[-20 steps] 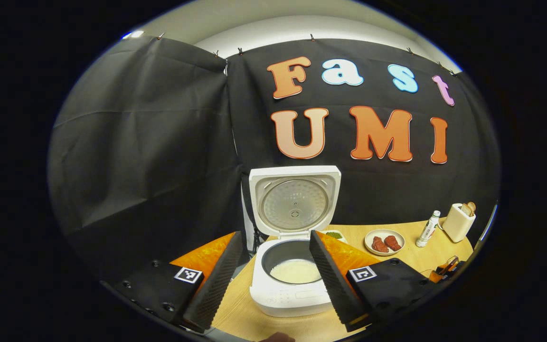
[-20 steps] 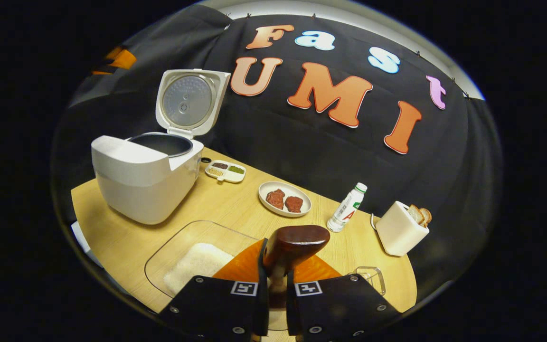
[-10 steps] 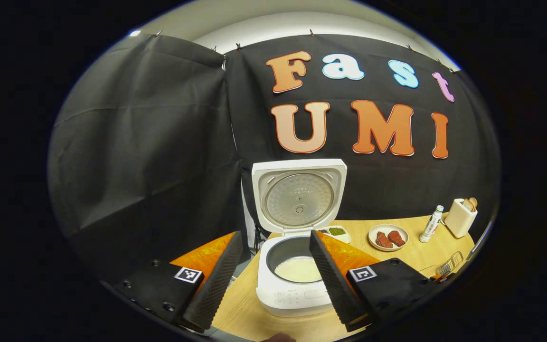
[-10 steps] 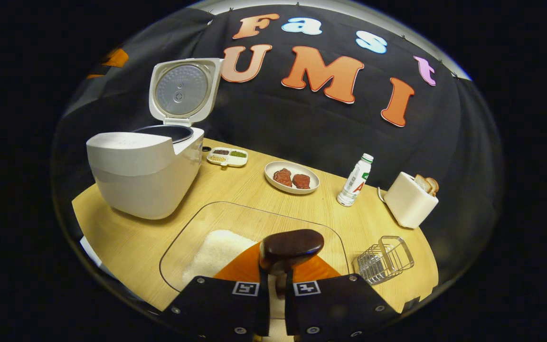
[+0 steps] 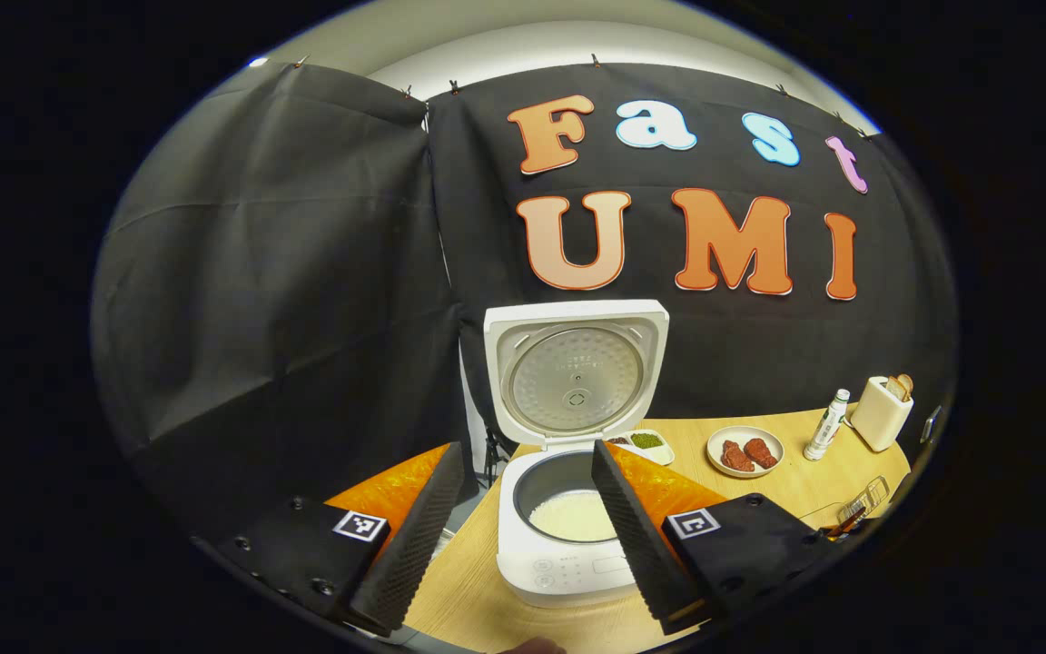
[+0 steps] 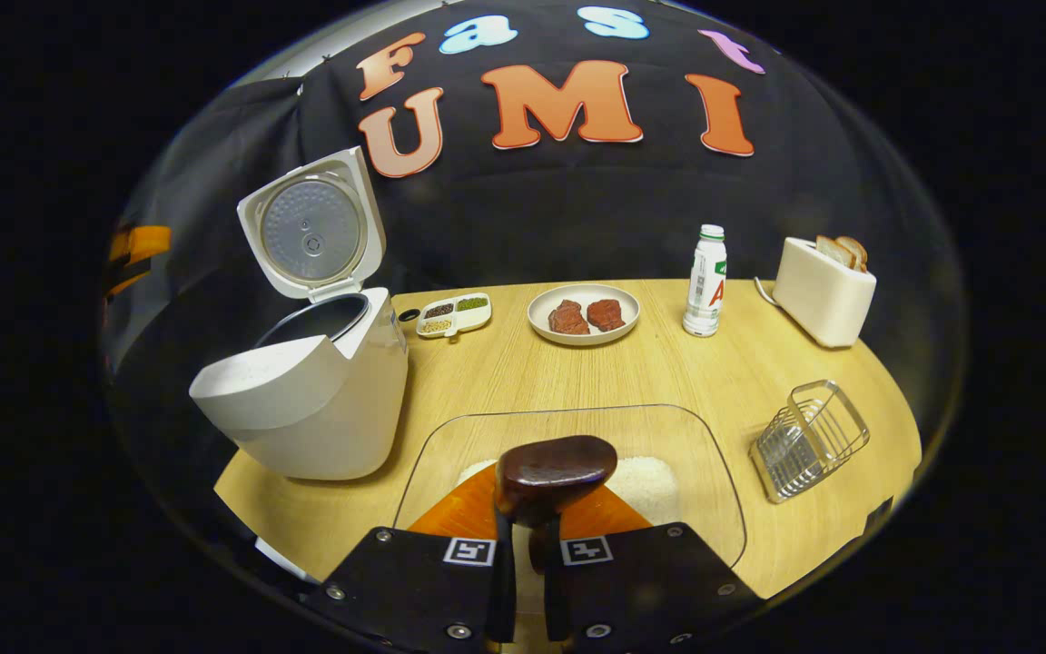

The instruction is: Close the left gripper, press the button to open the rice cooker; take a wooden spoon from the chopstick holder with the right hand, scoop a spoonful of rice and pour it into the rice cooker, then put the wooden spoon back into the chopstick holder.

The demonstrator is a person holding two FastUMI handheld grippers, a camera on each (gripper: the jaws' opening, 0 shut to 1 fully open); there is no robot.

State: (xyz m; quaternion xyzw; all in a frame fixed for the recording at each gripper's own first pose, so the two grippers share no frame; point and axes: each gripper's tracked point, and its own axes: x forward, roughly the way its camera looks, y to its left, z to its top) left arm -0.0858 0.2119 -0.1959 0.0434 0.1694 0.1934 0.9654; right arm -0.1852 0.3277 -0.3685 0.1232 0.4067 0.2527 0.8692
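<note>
The white rice cooker (image 5: 568, 563) stands open with its lid (image 5: 576, 372) upright, and white rice (image 5: 573, 516) lies in its pot. My left gripper (image 5: 526, 450) hangs open in front of it, apart from it, with nothing between its fingers. My right gripper (image 6: 527, 531) is shut on the wooden spoon (image 6: 555, 468), whose dark bowl sticks out above the fingers. The spoon hovers over a clear glass tray (image 6: 505, 431) holding a heap of rice (image 6: 646, 477). The wire chopstick holder (image 6: 804, 440) stands to the right of the tray. The rice cooker (image 6: 305, 409) sits to the tray's left.
Along the back of the wooden table (image 6: 732, 363) stand a divided dish of beans (image 6: 455, 315), a plate with two pieces of meat (image 6: 585, 313), a white bottle (image 6: 705, 282) and a toaster with bread (image 6: 824, 280). The table's right edge runs just beyond the chopstick holder.
My right gripper has carried the spoon rightward and turned, so the spoon now hangs over the middle of the glass tray. The left gripper has drawn back slightly from the cooker, still open.
</note>
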